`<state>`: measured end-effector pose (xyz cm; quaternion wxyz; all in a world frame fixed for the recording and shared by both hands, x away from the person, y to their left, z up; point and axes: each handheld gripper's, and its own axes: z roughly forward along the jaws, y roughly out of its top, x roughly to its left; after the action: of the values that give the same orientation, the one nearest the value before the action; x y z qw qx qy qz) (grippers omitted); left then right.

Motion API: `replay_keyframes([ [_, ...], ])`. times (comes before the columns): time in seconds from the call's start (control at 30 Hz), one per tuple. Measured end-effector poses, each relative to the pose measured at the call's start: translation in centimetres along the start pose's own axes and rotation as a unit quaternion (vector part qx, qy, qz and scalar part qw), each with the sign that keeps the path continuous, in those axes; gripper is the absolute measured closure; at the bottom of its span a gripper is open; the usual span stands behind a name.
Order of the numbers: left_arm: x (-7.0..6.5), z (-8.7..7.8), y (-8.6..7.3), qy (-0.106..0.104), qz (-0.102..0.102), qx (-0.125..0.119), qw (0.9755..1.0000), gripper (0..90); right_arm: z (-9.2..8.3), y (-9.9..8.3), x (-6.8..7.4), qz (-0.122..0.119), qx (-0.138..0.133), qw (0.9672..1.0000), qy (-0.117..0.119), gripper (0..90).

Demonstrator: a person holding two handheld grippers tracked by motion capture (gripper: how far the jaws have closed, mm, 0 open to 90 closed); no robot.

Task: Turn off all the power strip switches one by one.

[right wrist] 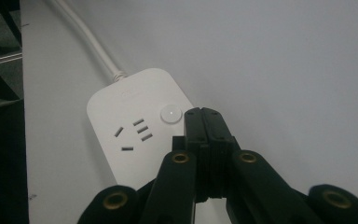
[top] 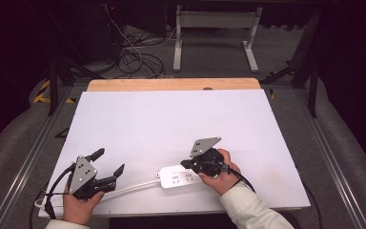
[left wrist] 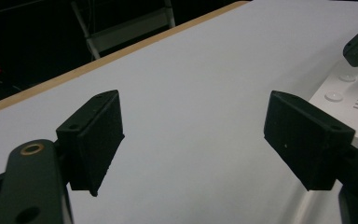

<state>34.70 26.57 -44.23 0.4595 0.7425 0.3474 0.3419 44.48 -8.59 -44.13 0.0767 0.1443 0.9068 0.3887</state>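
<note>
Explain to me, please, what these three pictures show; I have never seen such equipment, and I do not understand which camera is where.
A person sits at a table and holds a black two-jaw gripper in each hand. The high view looks down from above: the left gripper is at the left, the right gripper near the middle. Each of the other two pictures comes from a camera riding on one gripper and looking along its jaws. On the white tabletop lies a white plastic power strip with a white cable. The left gripper is open and holds nothing. The right gripper is shut, with nothing between its jaws, its tip just beside the round white button on the strip.
</note>
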Motion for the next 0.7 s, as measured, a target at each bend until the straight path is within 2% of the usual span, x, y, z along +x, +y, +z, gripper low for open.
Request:
replay_keyframes([
  [0.7,0.03,0.0,-0.02,-0.001,0.0,0.0,1.0,20.3,0.7,-0.32,-0.24,0.001,0.036,0.9993,-0.005,90.0],
])
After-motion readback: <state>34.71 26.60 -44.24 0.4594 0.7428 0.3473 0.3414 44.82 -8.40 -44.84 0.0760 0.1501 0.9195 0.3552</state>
